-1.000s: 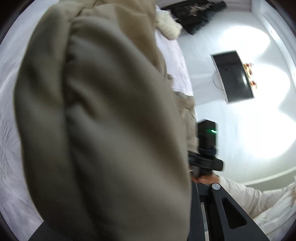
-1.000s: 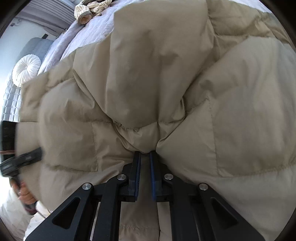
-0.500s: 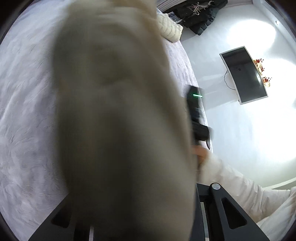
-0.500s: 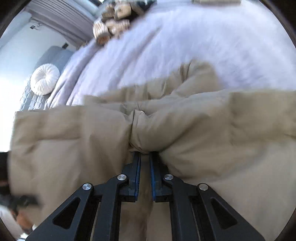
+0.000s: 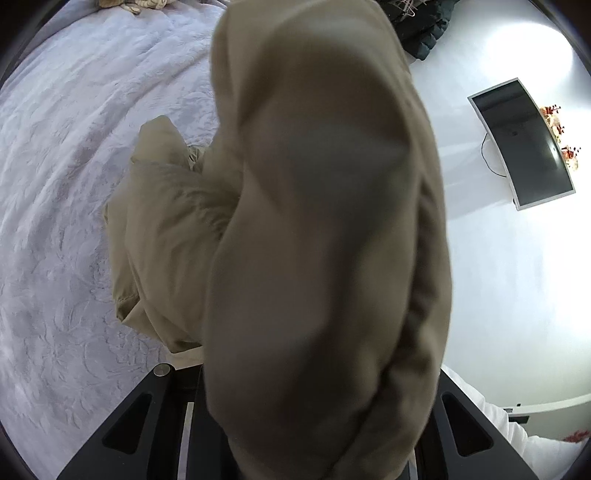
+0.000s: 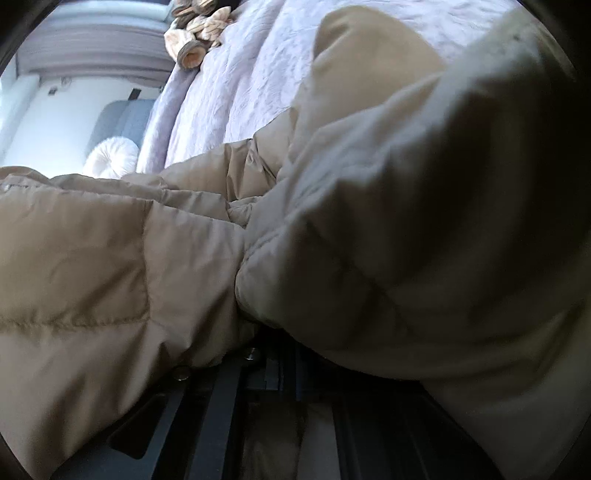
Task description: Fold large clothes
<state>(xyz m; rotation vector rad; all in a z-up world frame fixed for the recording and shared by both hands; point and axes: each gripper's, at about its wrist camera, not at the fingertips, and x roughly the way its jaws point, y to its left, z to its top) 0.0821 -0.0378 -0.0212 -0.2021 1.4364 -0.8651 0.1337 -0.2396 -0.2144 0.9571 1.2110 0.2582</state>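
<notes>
Jacket [image 6: 388,221] now bunches over both grippers, apparently clamped in each, fingertips hidden

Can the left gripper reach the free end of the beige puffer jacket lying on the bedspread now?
Probably not: the left gripper is full of the beige puffer jacket, which also blocks its way to the bedspread.

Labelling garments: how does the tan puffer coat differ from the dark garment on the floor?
Colour: the tan puffer coat is beige, the dark garment near black. Place: the coat is lifted, its lower part trailing on the bed; the dark garment lies heaped on the white floor. Shared: both are crumpled, unfolded.
</notes>
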